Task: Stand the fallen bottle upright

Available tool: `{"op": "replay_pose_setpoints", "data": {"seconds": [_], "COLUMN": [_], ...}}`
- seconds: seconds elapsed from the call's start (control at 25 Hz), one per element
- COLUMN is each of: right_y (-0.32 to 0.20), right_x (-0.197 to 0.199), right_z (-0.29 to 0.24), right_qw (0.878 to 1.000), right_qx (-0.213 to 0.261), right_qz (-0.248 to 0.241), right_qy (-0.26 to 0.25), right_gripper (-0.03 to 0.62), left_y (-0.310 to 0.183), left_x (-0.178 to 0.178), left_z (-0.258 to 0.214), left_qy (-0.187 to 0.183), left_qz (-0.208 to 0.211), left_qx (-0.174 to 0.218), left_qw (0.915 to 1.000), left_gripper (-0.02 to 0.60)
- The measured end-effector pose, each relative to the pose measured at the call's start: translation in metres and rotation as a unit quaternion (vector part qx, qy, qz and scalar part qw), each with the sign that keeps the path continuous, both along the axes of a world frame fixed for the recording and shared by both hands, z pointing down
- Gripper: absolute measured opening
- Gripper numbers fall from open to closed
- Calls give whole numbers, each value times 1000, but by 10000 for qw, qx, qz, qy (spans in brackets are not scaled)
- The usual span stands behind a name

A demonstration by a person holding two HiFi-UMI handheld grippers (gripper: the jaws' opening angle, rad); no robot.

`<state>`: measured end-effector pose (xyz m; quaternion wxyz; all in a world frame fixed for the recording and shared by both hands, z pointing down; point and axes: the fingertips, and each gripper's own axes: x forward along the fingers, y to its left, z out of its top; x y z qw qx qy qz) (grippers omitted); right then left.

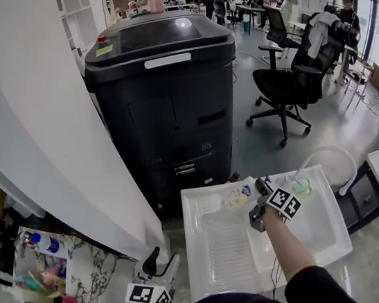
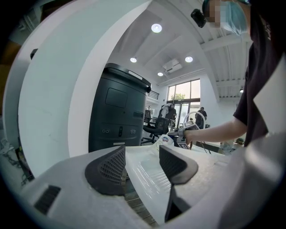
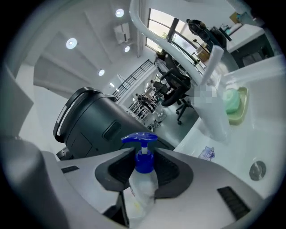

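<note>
At the far edge of a white sink (image 1: 192, 252), right tongs (image 3: 144, 166) clamp a pump bottle (image 3: 142, 190) near its neck, a hold it may swivel from; left tongs (image 2: 142, 156) gape empty.

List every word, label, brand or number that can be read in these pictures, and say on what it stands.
No text is readable.
Label on the bottle: colourful print, too small.
Blue sticker on the sink: blurred.
Yellow note on the black machine: too small.
Marker cubes: square patterns, no words.
</note>
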<state>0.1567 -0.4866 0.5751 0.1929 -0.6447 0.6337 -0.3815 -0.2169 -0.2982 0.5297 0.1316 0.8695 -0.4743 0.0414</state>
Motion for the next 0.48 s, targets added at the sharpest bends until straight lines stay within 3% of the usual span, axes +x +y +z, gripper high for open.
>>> {"op": "replay_pose_setpoints", "data": {"seconds": [0.28,0.48], "right_y": [-1,-5], "right_x": [12,20], "right_z": [-22,-35], "right_qw": [9932,9752], "right_qx": [181,258], "right_qz": [-77,-300], "right_qy": [1147,2178], "right_gripper": [130,130], "left_y": [2,1], "left_x": [-2,-1], "left_z": [2,4], "left_qy": [-1,9], "left_qz": [54,77], "left_qx": [44,22], "left_qw": [10000,10000], "left_gripper": [239,239]}}
